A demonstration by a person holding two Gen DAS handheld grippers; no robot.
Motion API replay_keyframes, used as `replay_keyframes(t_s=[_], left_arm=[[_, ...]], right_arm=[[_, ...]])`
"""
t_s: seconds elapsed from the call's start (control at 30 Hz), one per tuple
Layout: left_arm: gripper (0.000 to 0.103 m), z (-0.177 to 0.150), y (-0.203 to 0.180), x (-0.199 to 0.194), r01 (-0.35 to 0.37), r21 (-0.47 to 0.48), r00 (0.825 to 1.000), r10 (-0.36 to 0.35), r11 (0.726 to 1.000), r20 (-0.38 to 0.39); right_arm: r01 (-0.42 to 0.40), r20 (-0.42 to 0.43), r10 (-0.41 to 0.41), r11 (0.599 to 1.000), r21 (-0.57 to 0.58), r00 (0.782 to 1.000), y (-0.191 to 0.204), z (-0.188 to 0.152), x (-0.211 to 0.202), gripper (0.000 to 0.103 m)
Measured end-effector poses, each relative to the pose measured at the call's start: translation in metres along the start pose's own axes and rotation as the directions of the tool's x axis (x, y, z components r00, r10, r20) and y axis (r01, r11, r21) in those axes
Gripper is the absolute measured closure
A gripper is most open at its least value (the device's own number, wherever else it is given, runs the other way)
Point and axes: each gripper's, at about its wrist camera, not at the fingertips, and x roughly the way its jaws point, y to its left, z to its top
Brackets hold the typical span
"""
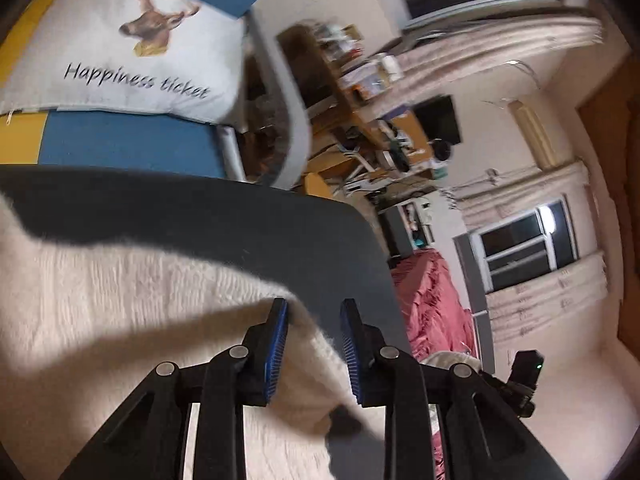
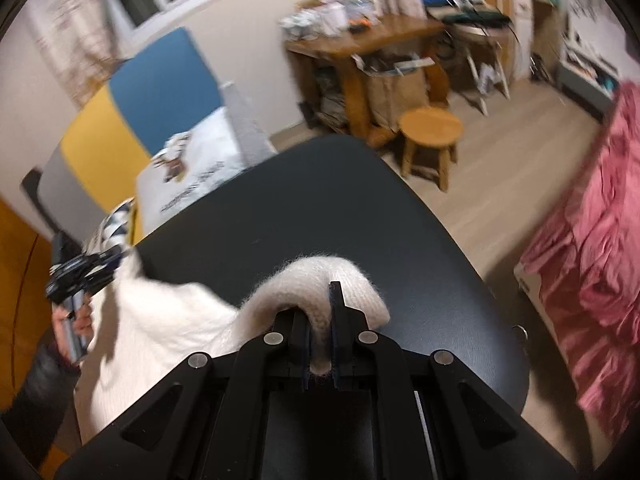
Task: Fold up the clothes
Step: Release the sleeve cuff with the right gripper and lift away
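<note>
Right wrist view: a cream sweater (image 2: 160, 320) is spread on the dark tabletop (image 2: 360, 200), one fold clamped in the right gripper (image 2: 320, 320). Left gripper (image 1: 314, 344) jaws are parted around an edge; that edge could slip free.

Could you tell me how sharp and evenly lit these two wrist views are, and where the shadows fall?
Left wrist view: the left tongs and the cream sweater look fairly sharp, the room behind smears, and a broad shadow crosses the knit. Right wrist view: the right tongs are crisp, the pink bedspread and desk are blurred, and the dark table shows a soft sheen. Both views bend straight lines at the edges.
</note>
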Motion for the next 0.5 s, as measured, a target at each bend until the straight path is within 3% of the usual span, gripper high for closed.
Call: replay_keyframes(t_s=[0.13,0.3,0.5], left_arm=[[0.078,0.007,0.018,0.003,-0.06,-0.075,0.998,0.062,0.995,0.021],[0.078,-0.01,0.021,-0.023,-0.102,-0.036,0.991,0.105,0.994,0.086],[0.078,-0.059,0.032,-0.066,-0.151,0.016,0.981,0.148,0.988,0.126]], right_arm=[[0.07,-0.04,-0.067,0.994,0.082,0.997,-0.023,0.018,0.045,0.093],[0.125,-0.026,-0.122,0.984,0.124,0.992,-0.035,0.031,0.063,0.09],[0.279,0.012,-0.282,0.955,0.102,0.959,-0.037,0.064,0.068,0.09]])
